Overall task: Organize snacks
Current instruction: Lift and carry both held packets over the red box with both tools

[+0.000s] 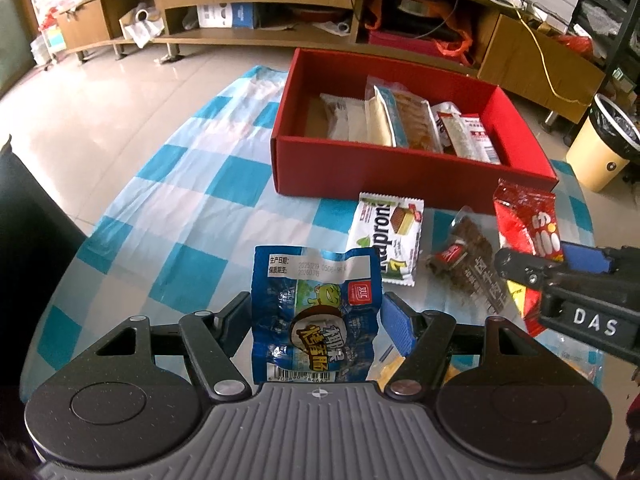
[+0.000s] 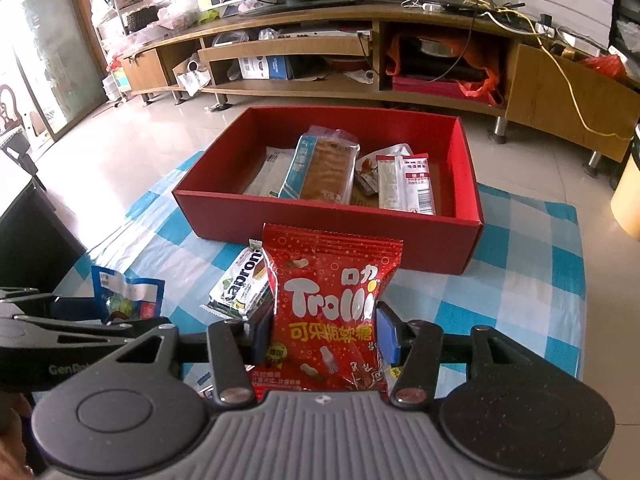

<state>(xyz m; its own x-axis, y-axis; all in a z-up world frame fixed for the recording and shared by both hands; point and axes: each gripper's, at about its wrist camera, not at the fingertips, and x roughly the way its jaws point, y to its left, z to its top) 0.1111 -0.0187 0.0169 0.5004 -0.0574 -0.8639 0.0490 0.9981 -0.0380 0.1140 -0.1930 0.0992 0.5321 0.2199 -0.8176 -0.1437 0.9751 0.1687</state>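
My left gripper (image 1: 316,320) is shut on a blue snack packet (image 1: 314,300) and holds it upright above the checked cloth. My right gripper (image 2: 322,332) is shut on a red Trolli gummy bag (image 2: 330,300), which also shows in the left wrist view (image 1: 528,224). Ahead stands an open red box (image 1: 400,172) with several snack packs lying inside; it also shows in the right wrist view (image 2: 312,216). A white-green wafer pack (image 1: 394,236) and a brown clear-wrapped snack (image 1: 468,260) lie on the cloth in front of the box.
The blue-and-white checked cloth (image 1: 192,208) covers the table. A long wooden TV cabinet (image 2: 360,52) runs across the back on the tiled floor. A yellow bin (image 1: 600,148) stands at the right. A dark chair (image 1: 32,240) is at the left.
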